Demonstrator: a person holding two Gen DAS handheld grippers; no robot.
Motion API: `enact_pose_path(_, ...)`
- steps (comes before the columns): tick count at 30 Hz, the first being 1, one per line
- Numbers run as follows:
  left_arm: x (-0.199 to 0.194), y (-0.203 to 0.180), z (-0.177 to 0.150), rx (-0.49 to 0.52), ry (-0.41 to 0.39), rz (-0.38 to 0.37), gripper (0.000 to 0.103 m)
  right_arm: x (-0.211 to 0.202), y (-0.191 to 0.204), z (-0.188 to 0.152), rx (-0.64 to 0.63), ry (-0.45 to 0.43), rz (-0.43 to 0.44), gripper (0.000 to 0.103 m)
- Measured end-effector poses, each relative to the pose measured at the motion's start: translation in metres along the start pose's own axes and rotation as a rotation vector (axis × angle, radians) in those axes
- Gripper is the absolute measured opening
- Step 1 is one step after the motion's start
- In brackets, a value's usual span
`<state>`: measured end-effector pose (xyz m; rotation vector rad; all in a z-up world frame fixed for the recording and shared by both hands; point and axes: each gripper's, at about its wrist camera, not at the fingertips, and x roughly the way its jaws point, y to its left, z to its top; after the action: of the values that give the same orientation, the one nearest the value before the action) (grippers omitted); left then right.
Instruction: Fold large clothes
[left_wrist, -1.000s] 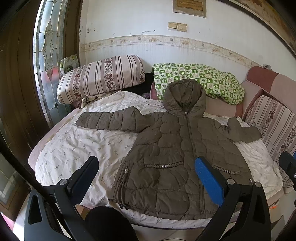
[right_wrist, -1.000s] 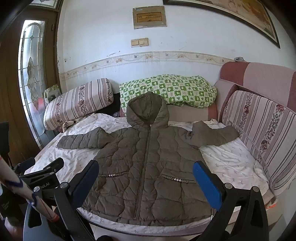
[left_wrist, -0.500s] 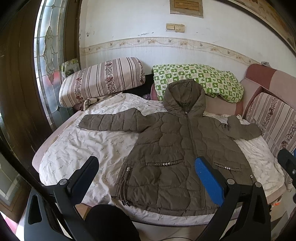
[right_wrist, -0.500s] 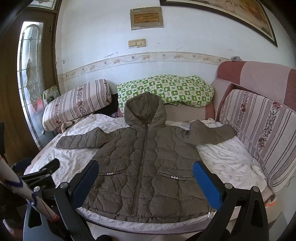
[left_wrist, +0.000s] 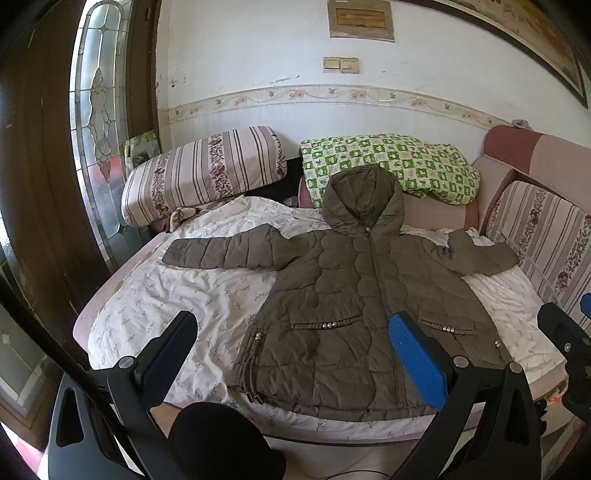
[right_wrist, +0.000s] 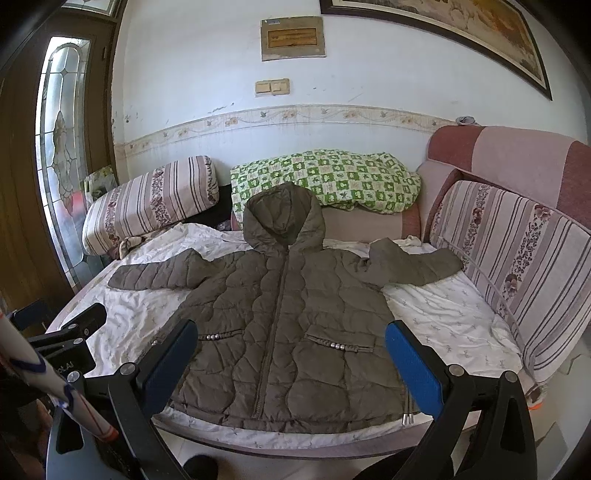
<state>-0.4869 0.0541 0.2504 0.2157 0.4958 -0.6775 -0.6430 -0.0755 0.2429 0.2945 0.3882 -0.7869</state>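
Now you're pulling both cameras up a touch: over the last second the wall plaque and switch plate have slid lower into both frames and the bed sits lower too, so you've tilted up and eased back rather than closed in. Your left gripper (left_wrist: 291, 343) hangs with its fingers wide apart and nothing between them, low in the left wrist view, and your right gripper (right_wrist: 291, 350) is just the same, spread and empty, low in the right wrist view. The brown hooded jacket (right_wrist: 284, 317) hasn't budged: it lies flat, front up and zipped, across the white sheet (right_wrist: 443, 317) in the centre of the frame, hood (right_wrist: 282, 218) pointing at the green checked quilt (right_wrist: 328, 177) in the upper middle. One sleeve (left_wrist: 221, 251) stretches out to the left of the frame, the other sleeve (right_wrist: 413, 266) reaches right toward the striped cushion (right_wrist: 517, 266). So no fold has begun, and you're squared up to the hem with both tools free. My read: a sleeve comes first, and that puffy quilting will likely spring back, so take a deep pinch at the cuff when you go in
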Motion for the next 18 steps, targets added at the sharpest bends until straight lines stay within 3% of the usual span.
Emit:
enact_pose_path(6, 0.006, -0.007, 0.007, 0.014, -0.011, -0.033, 0.103, 0.003, -0.013, 0.002, 0.033, 0.011, -0.043, 0.103)
enact_pose_path(10, 0.017, -0.009, 0.007, 0.028, -0.001, -0.044, 0.103, 0.019, -0.027, -0.001, 0.072, 0.068, -0.068, 0.103)
enact_pose_path(18, 0.071, -0.014, 0.003, 0.032, 0.108, -0.030, 0.103, 0.073, -0.048, -0.010, 0.105, 0.188, -0.062, 0.103)
